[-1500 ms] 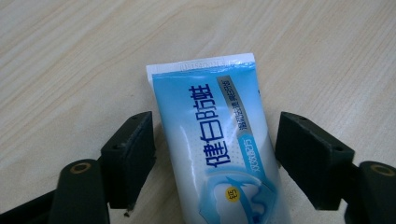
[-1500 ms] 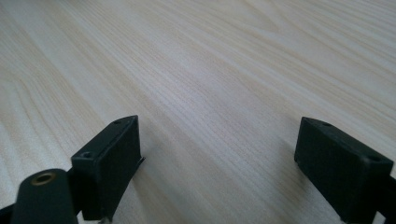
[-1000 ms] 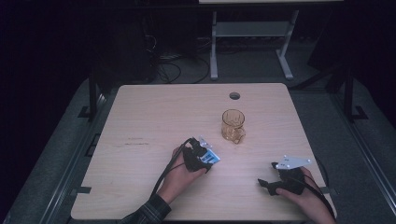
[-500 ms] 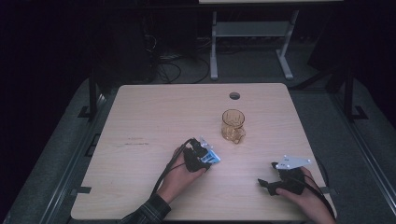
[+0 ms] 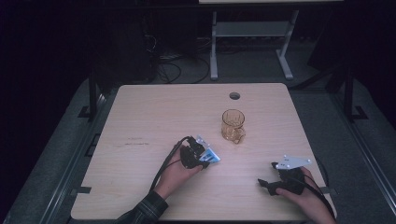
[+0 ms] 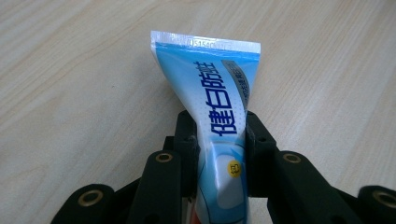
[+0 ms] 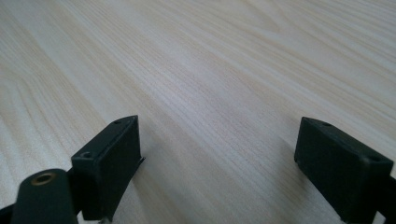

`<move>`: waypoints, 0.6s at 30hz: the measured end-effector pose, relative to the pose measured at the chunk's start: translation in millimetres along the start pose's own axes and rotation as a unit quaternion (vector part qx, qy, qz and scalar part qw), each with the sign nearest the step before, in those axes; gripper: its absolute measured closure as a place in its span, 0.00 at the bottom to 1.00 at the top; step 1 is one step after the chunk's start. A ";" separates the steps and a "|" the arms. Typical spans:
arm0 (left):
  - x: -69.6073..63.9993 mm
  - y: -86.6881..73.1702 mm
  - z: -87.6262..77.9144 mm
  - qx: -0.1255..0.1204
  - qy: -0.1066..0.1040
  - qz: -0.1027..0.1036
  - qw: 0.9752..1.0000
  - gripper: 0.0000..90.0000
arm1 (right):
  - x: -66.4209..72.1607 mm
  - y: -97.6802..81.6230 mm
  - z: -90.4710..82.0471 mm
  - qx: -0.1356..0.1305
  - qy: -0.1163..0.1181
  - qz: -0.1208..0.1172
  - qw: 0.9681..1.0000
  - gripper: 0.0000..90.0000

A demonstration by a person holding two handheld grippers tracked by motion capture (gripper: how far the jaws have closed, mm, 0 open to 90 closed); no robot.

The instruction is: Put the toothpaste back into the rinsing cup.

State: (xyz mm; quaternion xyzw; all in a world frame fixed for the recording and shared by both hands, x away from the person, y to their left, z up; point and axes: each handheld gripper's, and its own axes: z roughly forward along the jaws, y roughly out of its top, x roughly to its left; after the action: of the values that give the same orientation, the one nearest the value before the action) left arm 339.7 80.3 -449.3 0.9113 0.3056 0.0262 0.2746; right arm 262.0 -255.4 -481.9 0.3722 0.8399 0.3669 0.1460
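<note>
Pale wood with a fine grain covers the table (image 5: 140, 121), and a small round hole (image 5: 234, 95) sits near its far edge. An amber glass mug (image 5: 232, 126) stands upright right of the middle, in the same place as one second ago. The left gripper (image 5: 205, 157) is near the middle of the table, just below and left of the mug but apart from it, and it has not moved since the earlier frames. Its jaws are pressed on a blue and white tube (image 6: 219, 116) with printed characters, whose flat crimped end points away from the hand. The right gripper (image 5: 267, 183) rests near the front right corner, also unchanged, and its jaws stand wide apart with nothing but bare wood between them.
</note>
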 end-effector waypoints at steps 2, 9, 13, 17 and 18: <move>1.6 -0.4 -0.4 -0.002 -0.005 0.001 1.000 0.80 | 0.0 0.0 -0.1 0.001 -0.001 0.000 1.000 0.15; 3.4 -1.3 -1.4 -0.009 -0.017 -0.010 1.000 0.80 | 0.0 0.1 -0.2 0.001 -0.001 0.000 1.000 0.15; 4.1 -1.6 -2.6 -0.008 -0.022 -0.007 1.000 0.80 | -0.1 0.1 -0.2 0.001 -0.001 0.000 1.000 0.15; 4.3 -1.9 -4.9 -0.014 -0.026 -0.007 1.000 0.81 | -0.1 0.1 -0.2 0.001 -0.001 0.000 1.000 0.15; 4.2 -2.2 -5.5 -0.018 -0.027 -0.009 0.999 0.81 | -0.1 0.1 -0.1 0.001 -0.001 0.000 1.000 0.15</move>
State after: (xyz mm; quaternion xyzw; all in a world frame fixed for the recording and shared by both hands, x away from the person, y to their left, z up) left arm 340.7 86.8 -446.2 0.9040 0.3055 0.0043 0.2990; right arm 262.0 -255.6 -481.8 0.3724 0.8401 0.3661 0.1464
